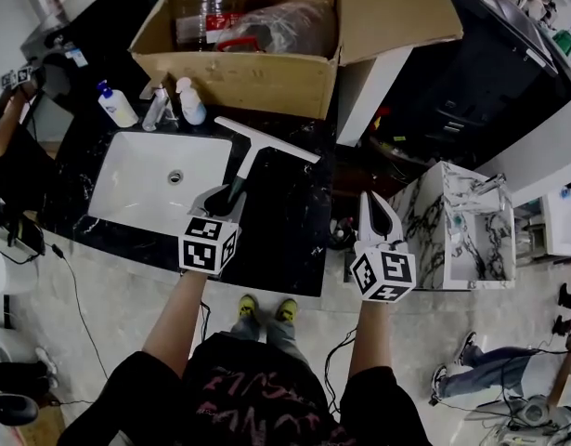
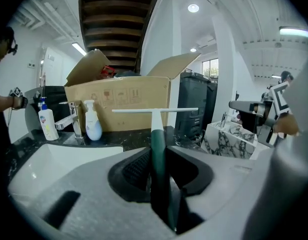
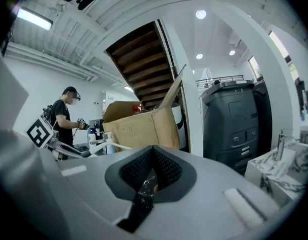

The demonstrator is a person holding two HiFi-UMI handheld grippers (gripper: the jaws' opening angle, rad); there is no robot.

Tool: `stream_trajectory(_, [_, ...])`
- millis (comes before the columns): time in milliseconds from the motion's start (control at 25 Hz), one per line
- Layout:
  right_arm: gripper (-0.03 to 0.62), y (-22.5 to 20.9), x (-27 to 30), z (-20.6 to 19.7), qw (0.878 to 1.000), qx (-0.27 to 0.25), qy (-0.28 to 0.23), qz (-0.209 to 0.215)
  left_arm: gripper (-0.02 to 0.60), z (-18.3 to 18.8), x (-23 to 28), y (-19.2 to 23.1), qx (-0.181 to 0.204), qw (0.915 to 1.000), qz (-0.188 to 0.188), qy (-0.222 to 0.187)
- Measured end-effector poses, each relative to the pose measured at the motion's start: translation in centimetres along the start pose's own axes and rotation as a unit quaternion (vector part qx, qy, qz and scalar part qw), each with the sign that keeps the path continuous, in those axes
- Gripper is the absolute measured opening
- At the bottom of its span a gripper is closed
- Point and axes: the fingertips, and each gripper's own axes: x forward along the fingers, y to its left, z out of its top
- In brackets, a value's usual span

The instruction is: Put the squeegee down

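Squeegee [image 1: 251,152] sits clamped by its handle in the left tool [image 1: 226,196], blade out at one o'clock over the black table [image 1: 287,230]; right tool [image 1: 378,214] pinched shut, empty.

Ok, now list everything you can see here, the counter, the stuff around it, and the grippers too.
squeegee: one, white blade, white and dark green handle, over the counter right of the sink
counter: one, black
sink: one, white, set in the counter
tap: one, silver, behind the sink
bottles: two, white, either side of the tap
cardboard box: one, brown, open, behind the sink
marble unit: one, white veined, right of the counter
left gripper: grey, shut on the squeegee handle
right gripper: grey, shut, empty, right of the counter
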Motion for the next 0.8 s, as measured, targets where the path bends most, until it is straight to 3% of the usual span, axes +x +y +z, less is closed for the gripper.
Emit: stream_trajectory(800, [0.011, -2.0, 1.0, -3.2, 1.0, 0.009, 0.03, 0.001, 0.101, -6.9, 4.5, -1.2, -0.025, 0.9931, 0.007, 0.114])
